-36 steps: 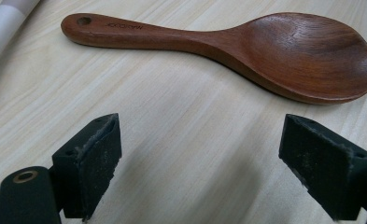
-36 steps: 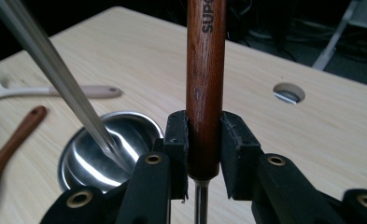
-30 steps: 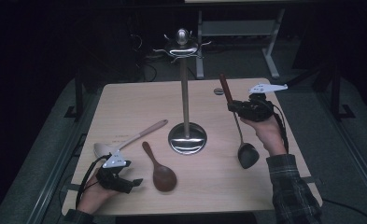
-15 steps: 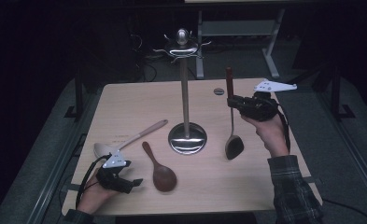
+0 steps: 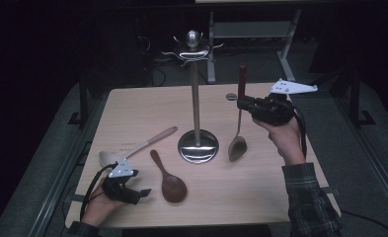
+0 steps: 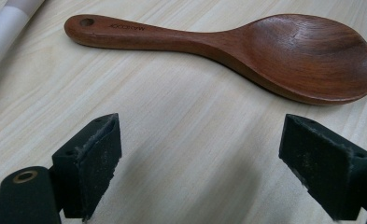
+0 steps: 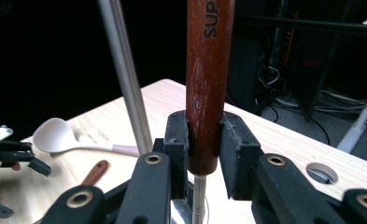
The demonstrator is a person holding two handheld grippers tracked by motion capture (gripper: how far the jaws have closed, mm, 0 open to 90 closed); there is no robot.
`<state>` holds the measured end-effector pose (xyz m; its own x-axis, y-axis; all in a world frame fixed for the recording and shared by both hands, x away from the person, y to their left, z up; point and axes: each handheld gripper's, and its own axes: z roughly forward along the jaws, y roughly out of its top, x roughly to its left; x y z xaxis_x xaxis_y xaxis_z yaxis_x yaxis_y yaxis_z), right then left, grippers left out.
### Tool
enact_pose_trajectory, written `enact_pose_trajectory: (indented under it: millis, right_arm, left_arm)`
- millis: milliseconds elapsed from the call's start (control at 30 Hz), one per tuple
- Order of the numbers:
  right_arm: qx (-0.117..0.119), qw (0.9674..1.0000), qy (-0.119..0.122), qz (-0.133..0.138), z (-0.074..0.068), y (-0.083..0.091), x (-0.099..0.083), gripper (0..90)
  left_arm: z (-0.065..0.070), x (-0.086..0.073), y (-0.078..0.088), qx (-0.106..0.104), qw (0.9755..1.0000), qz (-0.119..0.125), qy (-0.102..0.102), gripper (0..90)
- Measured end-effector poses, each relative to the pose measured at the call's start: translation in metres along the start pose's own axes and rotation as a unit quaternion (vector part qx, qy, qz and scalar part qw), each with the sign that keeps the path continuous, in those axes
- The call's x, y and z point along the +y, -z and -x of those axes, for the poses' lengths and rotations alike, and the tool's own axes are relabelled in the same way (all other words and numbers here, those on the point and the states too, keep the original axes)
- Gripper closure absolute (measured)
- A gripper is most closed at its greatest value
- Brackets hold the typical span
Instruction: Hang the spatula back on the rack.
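My right gripper [image 5: 243, 104] is shut on the brown wooden handle of a ladle [image 5: 237, 147], which hangs nearly upright just right of the metal hook stand [image 5: 196, 98]. In the right gripper view the pads [image 7: 176, 140] clamp the handle [image 7: 208, 70] of the ladle, with the stand's pole [image 7: 125, 79] close on the left. The ladle's bowl sits low beside the stand's round base [image 5: 197, 146]. My left gripper [image 5: 132, 194] rests open at the table's front left. Its jaws [image 6: 200, 158] stand wide with bare table between them, just short of a dark wooden spoon [image 6: 246, 51].
A pale spoon [image 5: 132, 148] lies left of the stand, beside the dark wooden spoon [image 5: 169, 180]. A round cable hole [image 5: 231, 97] sits in the table [image 5: 142, 113] behind the ladle. Hooks [image 5: 193, 48] ring the stand's top. Dark floor and metal frames surround the table.
The right gripper has risen and shifted left toward the stand. The ladle has turned from slanted to nearly upright, its bowl swinging in toward the base. The left gripper stayed put.
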<state>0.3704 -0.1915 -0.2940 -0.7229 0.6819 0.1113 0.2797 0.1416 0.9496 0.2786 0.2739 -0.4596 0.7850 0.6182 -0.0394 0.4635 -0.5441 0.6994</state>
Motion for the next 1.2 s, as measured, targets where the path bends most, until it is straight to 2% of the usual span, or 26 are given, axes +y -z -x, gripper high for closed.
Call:
enact_pose_trajectory:
  millis: [333,533,800,1200]
  right_arm:
    - [0.022,0.9995,0.011,0.019,-0.011,0.004,0.015,73.6]
    - [0.046,0.9981,0.028,0.031,-0.027,0.007,0.027,73.6]
    - [0.062,0.9965,0.045,0.035,-0.042,0.008,0.038,73.6]
    - [0.078,0.9949,0.053,0.036,-0.051,0.002,0.048,73.6]
  left_arm:
    - [0.0,0.0,0.0,0.0,1.0,0.0,0.001,12.7]
    - [0.0,0.0,0.0,0.0,1.0,-0.001,0.001,12.7]
    - [0.0,0.0,0.001,-0.001,1.0,-0.001,0.002,12.7]
    - [0.0,0.0,0.001,-0.001,1.0,-0.002,0.002,12.7]
